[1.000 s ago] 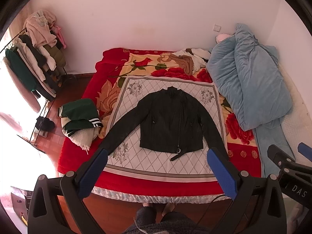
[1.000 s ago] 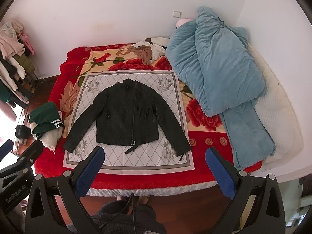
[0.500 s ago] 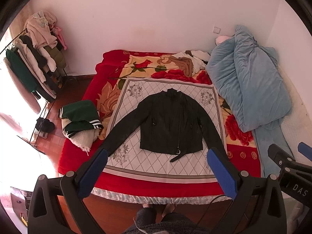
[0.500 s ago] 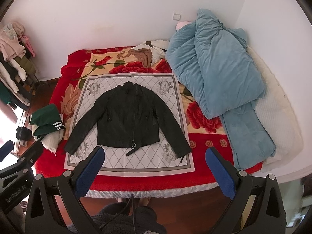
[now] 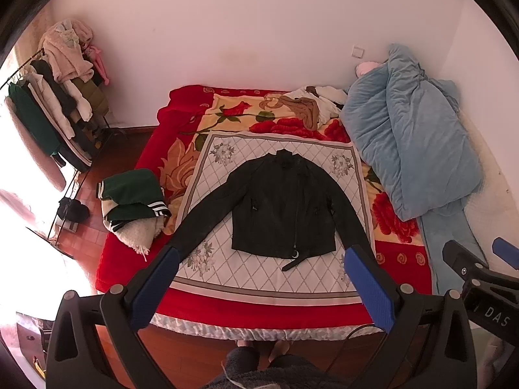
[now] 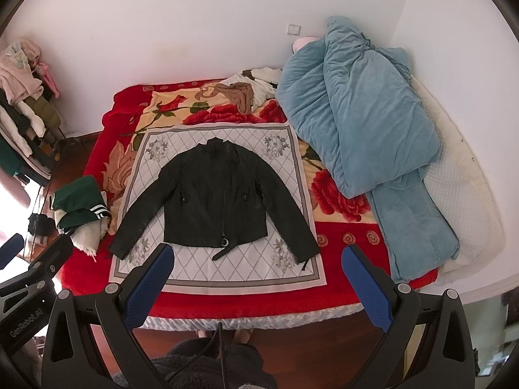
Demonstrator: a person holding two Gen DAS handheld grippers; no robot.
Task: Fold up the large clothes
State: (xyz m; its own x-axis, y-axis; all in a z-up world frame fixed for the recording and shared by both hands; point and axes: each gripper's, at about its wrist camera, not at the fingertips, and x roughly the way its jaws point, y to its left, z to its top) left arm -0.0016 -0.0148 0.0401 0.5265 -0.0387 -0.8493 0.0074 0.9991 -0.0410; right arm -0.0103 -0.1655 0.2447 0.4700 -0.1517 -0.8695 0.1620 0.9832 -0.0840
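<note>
Black gripper [image 5: 259, 278] frames, blue pads [image 5: 368, 283], silver screws

Only two markings could be read, both in pale lettering on black plastic gripper bodies. In the left wrist view, the letters "DAS" stood on the black body of the right gripper [image 5: 506, 253], which entered from the lower right edge. In the right wrist view, the word "GenRobot.AI" ran at a slant along the black body of the left gripper [image 6: 19, 253], at the lower left edge. Nothing else carried legible text.
</note>
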